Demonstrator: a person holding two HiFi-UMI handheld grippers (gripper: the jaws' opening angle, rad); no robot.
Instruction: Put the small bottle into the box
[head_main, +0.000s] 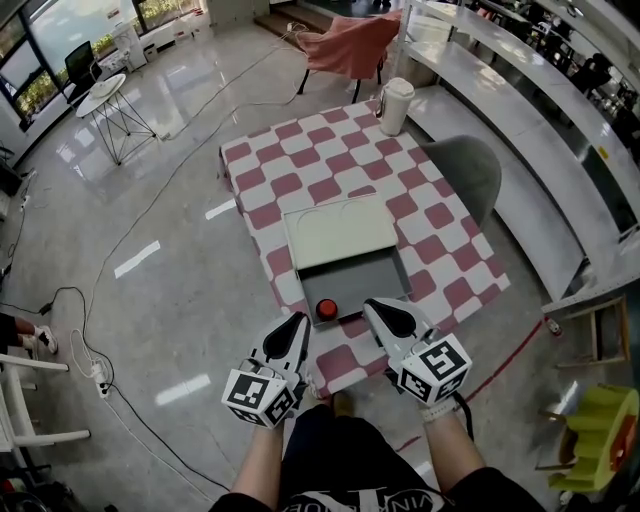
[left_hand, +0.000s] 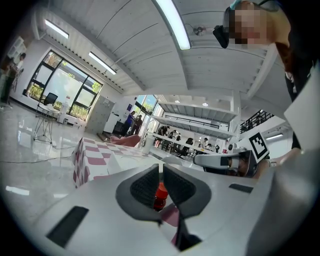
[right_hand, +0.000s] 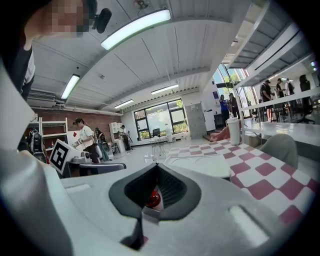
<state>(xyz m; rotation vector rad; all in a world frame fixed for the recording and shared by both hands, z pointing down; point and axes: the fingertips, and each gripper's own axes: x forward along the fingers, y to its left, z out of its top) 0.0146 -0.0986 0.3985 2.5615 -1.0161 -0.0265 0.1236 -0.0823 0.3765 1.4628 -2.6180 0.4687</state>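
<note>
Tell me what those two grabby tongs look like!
The left tongs and right tongs match. Each is smooth white plastic that narrows to a point, with black ribbed pads on the inside. At the back of each sits a cube covered in black-and-white square markers.

Small bottle (left_hand: 160, 192) mostly hidden behind left tongs (left_hand: 161, 169); shape unclear.
</note>
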